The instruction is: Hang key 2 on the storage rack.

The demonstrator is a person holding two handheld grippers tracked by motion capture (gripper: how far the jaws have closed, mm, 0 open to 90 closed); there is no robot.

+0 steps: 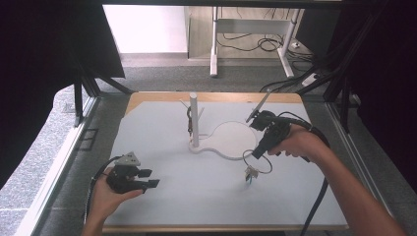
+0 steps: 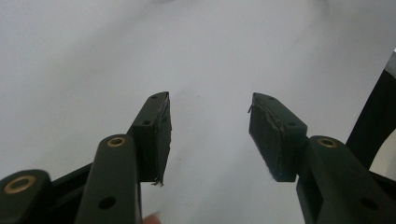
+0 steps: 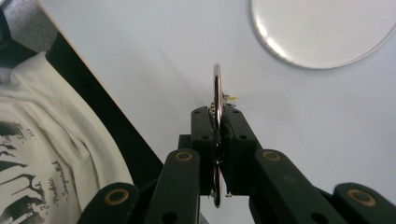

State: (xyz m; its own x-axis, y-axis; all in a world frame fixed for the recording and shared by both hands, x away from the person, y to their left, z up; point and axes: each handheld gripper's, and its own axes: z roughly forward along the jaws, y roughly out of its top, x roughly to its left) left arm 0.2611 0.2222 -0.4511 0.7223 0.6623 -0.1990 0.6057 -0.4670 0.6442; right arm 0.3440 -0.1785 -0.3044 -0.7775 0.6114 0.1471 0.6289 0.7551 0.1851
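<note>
Metal ring (image 3: 217, 88), thin, round, perhaps keyed, clamped in right gripper (image 3: 217, 114)

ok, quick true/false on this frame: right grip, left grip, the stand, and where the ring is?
1. The right gripper is shut on a metal ring. True.
2. The left gripper holds the ring. False: its fingers stand apart with nothing between them.
3. A white stand with an upright post sits on the table. True.
4. The ring lies flat on the table. False: it hangs from the right gripper, with a small tag dangling below.
</note>
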